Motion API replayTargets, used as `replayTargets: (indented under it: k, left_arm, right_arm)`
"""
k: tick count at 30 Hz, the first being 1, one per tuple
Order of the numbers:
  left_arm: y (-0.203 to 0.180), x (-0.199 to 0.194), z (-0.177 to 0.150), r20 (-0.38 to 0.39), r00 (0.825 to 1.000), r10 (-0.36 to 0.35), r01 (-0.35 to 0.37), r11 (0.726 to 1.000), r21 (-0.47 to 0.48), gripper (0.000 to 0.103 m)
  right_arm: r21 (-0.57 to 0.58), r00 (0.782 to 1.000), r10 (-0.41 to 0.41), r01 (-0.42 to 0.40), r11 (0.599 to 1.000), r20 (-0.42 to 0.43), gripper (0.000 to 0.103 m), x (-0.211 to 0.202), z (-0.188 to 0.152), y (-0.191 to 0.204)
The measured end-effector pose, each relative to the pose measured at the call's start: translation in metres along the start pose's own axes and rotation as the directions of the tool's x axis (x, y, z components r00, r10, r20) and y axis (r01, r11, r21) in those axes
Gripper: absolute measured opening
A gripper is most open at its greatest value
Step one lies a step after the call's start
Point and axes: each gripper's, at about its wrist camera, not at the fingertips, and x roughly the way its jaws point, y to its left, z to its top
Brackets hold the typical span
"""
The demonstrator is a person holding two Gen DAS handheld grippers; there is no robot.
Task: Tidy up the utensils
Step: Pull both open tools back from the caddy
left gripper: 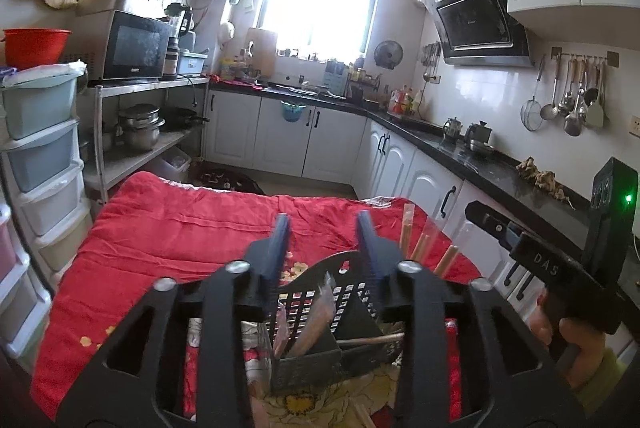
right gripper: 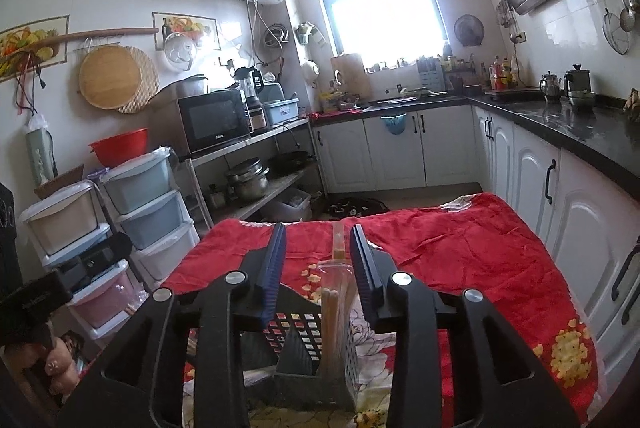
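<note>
A black perforated utensil basket stands on the tabletop, on a red flowered cloth, close under both cameras. Its inside is split into compartments; in the left wrist view a wooden utensil lies tilted across the right one, and pale wrapped pieces lean in the middle, too blurred to name. In the right wrist view a bundle of chopsticks in a clear sleeve stands upright in the right part of the basket, rising between the blue pads. The left hand-held gripper hangs just above the basket with its fingers spread apart and nothing between them. The right hand-held gripper is likewise spread wide, its pads on either side of the chopsticks without touching them. In the left wrist view more chopsticks show just right of the basket, and farther right a hand grips the handle of the other device. Around the table are white cabinets, a black countertop, a microwave on a shelf and stacked plastic drawers.
</note>
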Motion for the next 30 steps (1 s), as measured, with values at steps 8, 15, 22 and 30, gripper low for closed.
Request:
replayTargets:
  k: [8, 15, 22, 30]
  left_arm:
    - [0.002, -0.017, 0.003, 0.01, 1.0, 0.01, -0.009, 0.999, -0.039, 0.075]
    - [0.004, -0.032, 0.003, 0.01, 1.0, -0.002, 0.002, 0.997, -0.072, 0.092]
    - [0.003, -0.044, -0.006, 0.001, 1.0, -0.008, 0.008, 0.996, -0.085, 0.092]
    - [0.006, -0.056, -0.014, 0.005, 1.0, -0.012, 0.012, 0.994, -0.109, 0.093]
  right_arm:
    - [-0.006, 1.0, -0.013, 0.013, 1.0, -0.011, 0.045, -0.014, -0.002, 0.0]
    - [-0.021, 1.0, -0.024, 0.024, 1.0, -0.017, 0.054, -0.029, -0.007, 0.002]
    - [-0.024, 1.0, -0.017, 0.017, 1.0, -0.008, 0.062, -0.05, -0.012, 0.004]
    - [-0.032, 1.0, -0.01, 0.009, 0.999, -0.021, 0.067, -0.066, -0.019, 0.009]
